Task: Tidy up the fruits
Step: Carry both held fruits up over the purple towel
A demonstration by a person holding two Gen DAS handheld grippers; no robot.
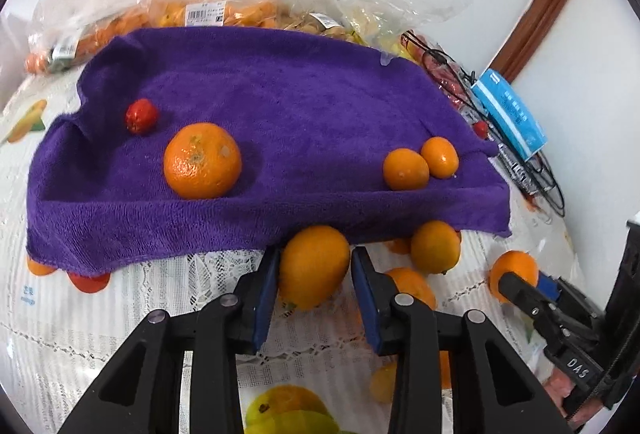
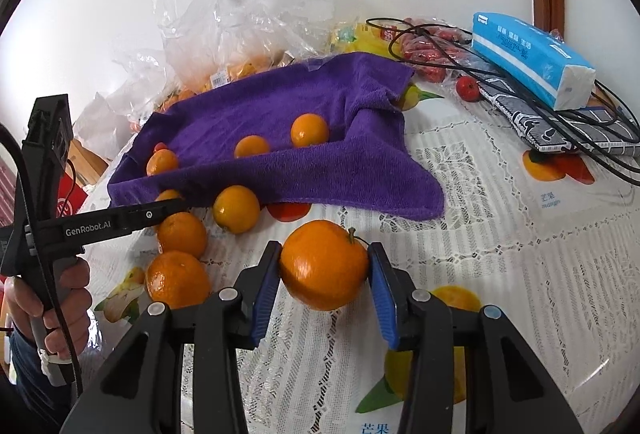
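Black fingers with blue pads fill the foreground of both wrist views, and each pair is clamped on a fruit. Between the left gripper's (image 1: 315,266) fingers an oval orange fruit (image 1: 314,266) is held just short of the purple towel's (image 1: 280,89) near hem; between the right gripper's (image 2: 323,266) fingers a stemmed mandarin (image 2: 323,264) is pinched, the towel lying well beyond its fingertips.

On the towel, past the left fingers, a large mandarin (image 1: 202,161), two small oranges (image 1: 420,163) and one small red fruit (image 1: 141,116) are already laid.

On the table (image 2: 480,234), left of the right fingers, three loose oranges (image 2: 182,234) are seen unsorted, and bagged fruit (image 1: 224,11) lies beyond the towel. The job is judged less than half done: two fruits are in hand, several wait.
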